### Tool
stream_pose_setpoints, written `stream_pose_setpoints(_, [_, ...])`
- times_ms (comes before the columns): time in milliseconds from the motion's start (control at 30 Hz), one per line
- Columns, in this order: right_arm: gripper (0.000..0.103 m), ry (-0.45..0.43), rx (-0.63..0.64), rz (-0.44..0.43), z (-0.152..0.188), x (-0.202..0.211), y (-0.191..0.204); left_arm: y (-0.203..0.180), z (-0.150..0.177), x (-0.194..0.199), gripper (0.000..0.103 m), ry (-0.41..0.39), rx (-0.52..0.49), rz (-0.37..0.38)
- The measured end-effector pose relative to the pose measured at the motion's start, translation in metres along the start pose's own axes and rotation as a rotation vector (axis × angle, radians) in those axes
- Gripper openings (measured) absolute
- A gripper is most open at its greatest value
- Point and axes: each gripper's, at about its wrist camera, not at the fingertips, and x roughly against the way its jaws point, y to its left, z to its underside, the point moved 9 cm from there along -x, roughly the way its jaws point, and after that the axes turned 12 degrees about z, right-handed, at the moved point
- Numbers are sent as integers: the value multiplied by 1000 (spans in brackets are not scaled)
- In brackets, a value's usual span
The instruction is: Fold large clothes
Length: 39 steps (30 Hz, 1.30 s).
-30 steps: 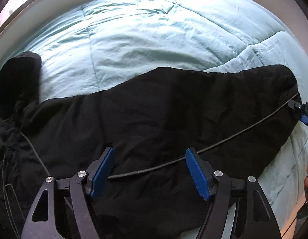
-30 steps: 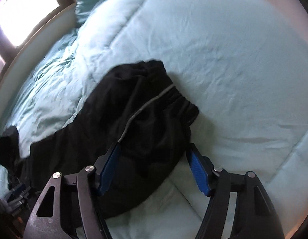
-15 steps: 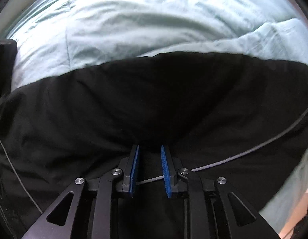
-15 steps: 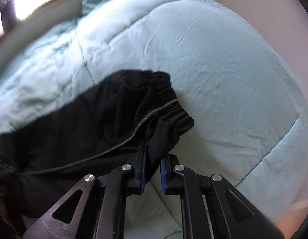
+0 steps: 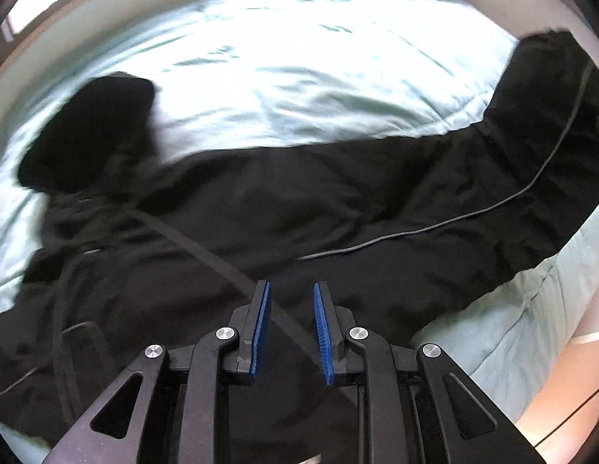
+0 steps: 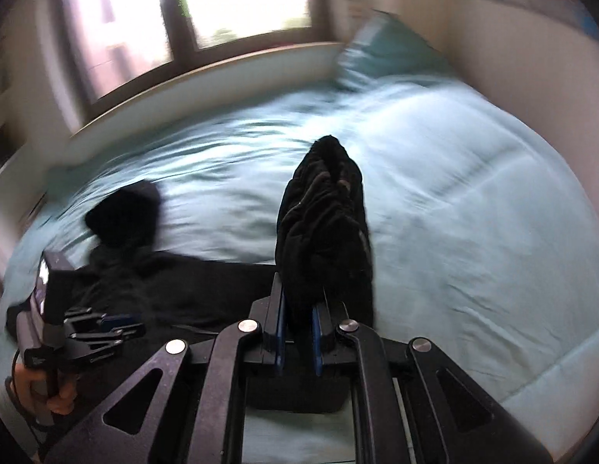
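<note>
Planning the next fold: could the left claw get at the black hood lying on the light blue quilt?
Probably not yet: the left claw is shut on the black jacket's near edge. The black hood lies uncovered on the light blue quilt, so letting go first would free it.

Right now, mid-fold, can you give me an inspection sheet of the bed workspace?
Surface: bed with a light teal comforter, wrinkled.
Job's things: black trousers with a thin grey side stripe, spread across the near edge; one cuffed leg end is raised off the bed.
Clutter: nothing seen.
Grippers: left gripper shut on the trousers; right gripper shut on the leg end.
Cables: nothing seen for certain.
Surroundings: window behind the bed, teal pillow by the wall.
</note>
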Motion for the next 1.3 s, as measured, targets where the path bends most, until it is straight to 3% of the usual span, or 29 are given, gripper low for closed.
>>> stream_pose_setpoints(100, [12, -11, 105, -52, -7, 16, 84, 51, 16, 43, 23, -48, 27, -70])
stream_pose_setpoints(300, [12, 4, 296, -145, 8, 25, 257, 154, 70, 109, 23, -101, 187, -183])
stream_pose_setpoints(533, [13, 93, 501, -247, 76, -4, 435, 249, 153, 150, 23, -100, 383, -250])
stream_pose_setpoints(667, [17, 236, 556, -251, 133, -56, 481, 271, 185, 150, 23, -86, 443, -256])
stream_pose_setpoints(767, [25, 383, 573, -259, 175, -94, 490, 279, 199, 138, 23, -70, 466, -225])
stream_pose_setpoints(833, [33, 476, 569, -297, 196, -104, 487, 281, 202, 123, 23, -54, 478, -160])
stream_pose_setpoints(900, [34, 522, 542, -369, 202, -97, 479, 270, 198, 105, 24, -52, 470, -22])
stream_pose_setpoints(1000, [44, 499, 512, -464, 188, -64, 455, 253, 182, 88, 25, -65, 472, 162])
stream_pose_setpoints(1067, [48, 429, 499, -434, 170, -50, 428, 248, 169, 79, 29, -69, 466, 191])
stream_pose_setpoints(1133, [48, 384, 457, -339, 151, -51, 384, 247, 153, 70, 41, -86, 456, 201])
stream_pose_setpoints(1300, [48, 397, 322, -109, 130, -90, 285, 256, 122, 38, 45, -89, 516, 269])
